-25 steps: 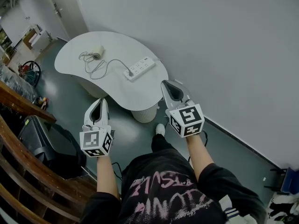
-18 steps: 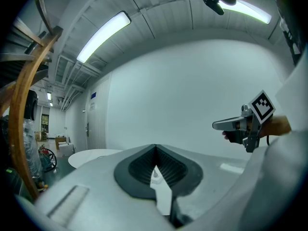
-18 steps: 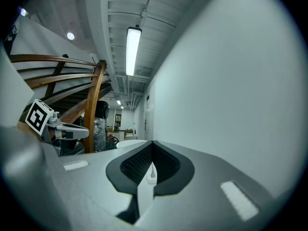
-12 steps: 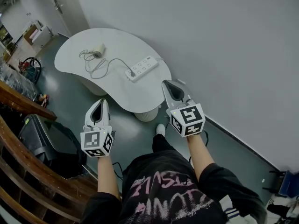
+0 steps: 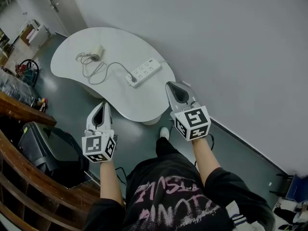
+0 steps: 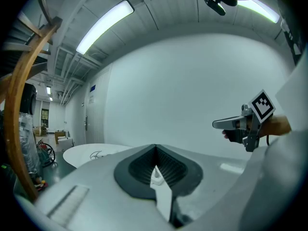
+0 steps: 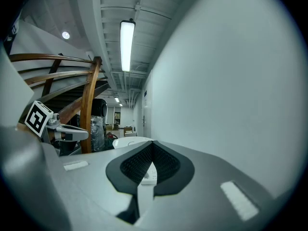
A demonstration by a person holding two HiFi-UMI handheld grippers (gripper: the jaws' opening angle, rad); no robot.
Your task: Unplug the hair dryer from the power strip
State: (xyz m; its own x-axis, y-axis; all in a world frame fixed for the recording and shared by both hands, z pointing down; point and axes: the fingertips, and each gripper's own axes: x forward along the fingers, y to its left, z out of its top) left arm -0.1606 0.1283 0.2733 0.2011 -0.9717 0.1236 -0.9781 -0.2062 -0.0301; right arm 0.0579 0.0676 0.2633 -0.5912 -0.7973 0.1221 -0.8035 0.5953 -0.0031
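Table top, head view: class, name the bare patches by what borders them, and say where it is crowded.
Bare: the near lobe of the table, between the power strip and the near rim; also the far side along the rim, between hair dryer and power strip. Crowded: the looped cord beside the hair dryer, running to the plug.

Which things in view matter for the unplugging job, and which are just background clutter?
Job: hair dryer, cord, plug, power strip, white table.
Lying about: black case on the floor, wooden railing, boxes.
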